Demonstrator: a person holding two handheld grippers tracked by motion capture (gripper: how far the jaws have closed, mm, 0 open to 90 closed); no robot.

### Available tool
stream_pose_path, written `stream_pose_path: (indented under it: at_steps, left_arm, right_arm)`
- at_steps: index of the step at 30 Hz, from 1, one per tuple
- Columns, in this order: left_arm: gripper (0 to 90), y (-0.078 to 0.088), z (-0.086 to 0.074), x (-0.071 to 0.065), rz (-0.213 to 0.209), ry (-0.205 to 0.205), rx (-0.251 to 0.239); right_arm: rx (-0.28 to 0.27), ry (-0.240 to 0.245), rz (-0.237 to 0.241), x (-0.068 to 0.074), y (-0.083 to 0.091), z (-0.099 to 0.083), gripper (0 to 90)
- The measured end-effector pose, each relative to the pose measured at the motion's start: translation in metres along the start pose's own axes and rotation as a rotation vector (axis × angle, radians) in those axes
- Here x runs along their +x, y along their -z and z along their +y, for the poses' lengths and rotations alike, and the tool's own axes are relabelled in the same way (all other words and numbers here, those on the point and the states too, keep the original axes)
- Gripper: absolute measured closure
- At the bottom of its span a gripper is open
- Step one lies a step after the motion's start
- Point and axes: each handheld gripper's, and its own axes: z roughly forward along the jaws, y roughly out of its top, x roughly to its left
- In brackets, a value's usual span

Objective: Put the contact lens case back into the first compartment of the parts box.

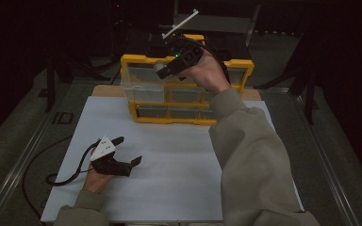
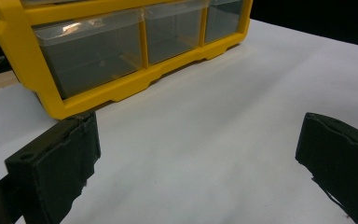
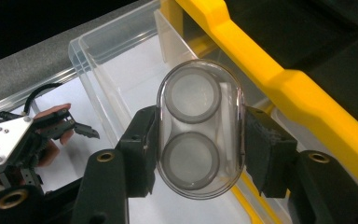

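Clear oval case (image 3: 199, 128) with two grey round discs inside, clamped between the pads of the right hand-held gripper (image 3: 199, 149) at centre frame of the right gripper view, one jaw pressing each long side. Same case (image 1: 161, 67) small and pale at upper centre of the high view, held by the right hand-held gripper (image 1: 167, 70) over the pulled-out clear drawer (image 1: 143, 84) of the yellow drawer cabinet (image 1: 188, 87). In the right gripper view, drawer (image 3: 121, 60) directly behind and below the case, yellow frame (image 3: 261, 70) slanting from top centre to lower right. Left hand-held gripper (image 1: 128, 151) at lower left of the high view, resting on the white sheet (image 1: 179, 165), jaws wide apart with nothing between; well apart from the case. White sheet covering the desk (image 1: 106, 90), a strip of bare wood at its far edge. Dark, dim room beyond, dark floor on both sides. No readable writing or brand visible anywhere.
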Motion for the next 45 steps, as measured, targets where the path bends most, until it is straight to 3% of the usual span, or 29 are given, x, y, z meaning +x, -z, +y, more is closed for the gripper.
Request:
stream_pose_path:
  at_steps: [20,45]
  left_arm:
    - [0.7,0.001,0.0,0.0,0.001,0.001,-0.004]
    - [0.7,0.003,0.001,0.001,0.003,0.0,-0.013]
  right_arm:
    - [-0.01,-0.008,0.007,0.01,-0.011,0.01,49.0]
    - [-0.013,0.023,0.015,0.026,-0.028,0.017,48.8]
